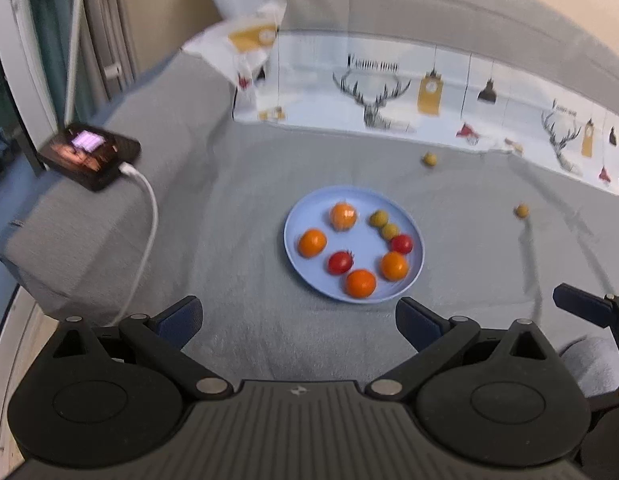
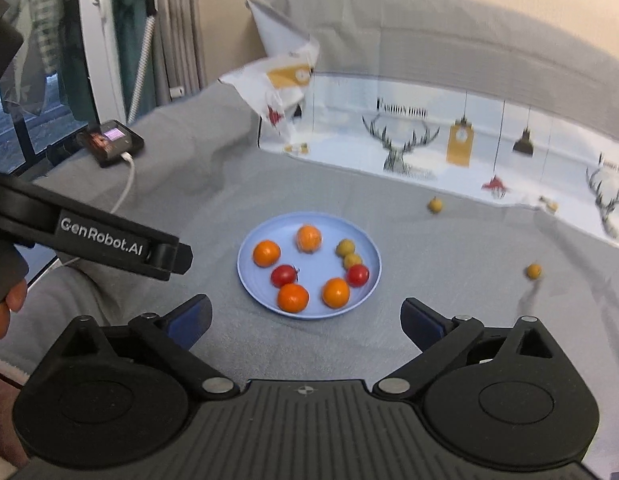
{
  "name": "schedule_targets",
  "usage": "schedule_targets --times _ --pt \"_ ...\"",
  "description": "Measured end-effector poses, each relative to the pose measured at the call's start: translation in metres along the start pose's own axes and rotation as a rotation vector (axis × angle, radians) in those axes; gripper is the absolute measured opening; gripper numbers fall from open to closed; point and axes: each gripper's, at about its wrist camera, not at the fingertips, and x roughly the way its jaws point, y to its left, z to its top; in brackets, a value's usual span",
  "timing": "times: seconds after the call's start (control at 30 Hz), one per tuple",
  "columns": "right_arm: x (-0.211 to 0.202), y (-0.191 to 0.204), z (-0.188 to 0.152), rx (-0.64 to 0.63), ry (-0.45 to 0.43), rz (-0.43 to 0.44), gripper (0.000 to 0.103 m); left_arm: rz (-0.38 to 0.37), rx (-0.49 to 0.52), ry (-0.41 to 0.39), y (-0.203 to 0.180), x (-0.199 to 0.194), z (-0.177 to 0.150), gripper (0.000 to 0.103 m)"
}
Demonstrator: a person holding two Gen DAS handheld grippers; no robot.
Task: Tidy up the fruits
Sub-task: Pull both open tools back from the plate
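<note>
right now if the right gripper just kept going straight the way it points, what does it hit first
Probably the blue plate, at its near rim by the closest orange. The right gripper is open and empty, with only bare grey cloth before the plate. Its height is unclear, so it might touch the cloth first.

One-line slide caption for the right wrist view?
Open right claw above a blue plate of oranges, tomatoes and small yellow fruits; two yellow fruits lie outside it.

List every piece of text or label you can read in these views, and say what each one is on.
"GenRobot.AI": white lettering on the left gripper, seen from the right wrist.
Dark lettering on the printed cloth: too blurred to read.
Phone screen: lit, text illegible.
Nothing else readable.
</note>
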Motion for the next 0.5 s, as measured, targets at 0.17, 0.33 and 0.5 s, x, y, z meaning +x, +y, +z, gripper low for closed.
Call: schedule_targets --times 0.17,0.33,0.5 --pt "-0.032 0.006 -0.005 -0.027 -0.075 -0.022 0.101 -0.006 0.018 -0.081 -0.008 -0.034 -0.007 0.103" --pt "-0.057 0.008 -0.01 -0.033 -0.137 -0.041 0.102 -0.012 0.03 -0.138 -0.014 -0.061 -0.014 0.103" --pt "-0.074 0.012 -0.015 -0.051 -0.177 -0.047 0.102 -0.007 0.026 -0.168 -0.014 -0.077 -0.02 0.103"
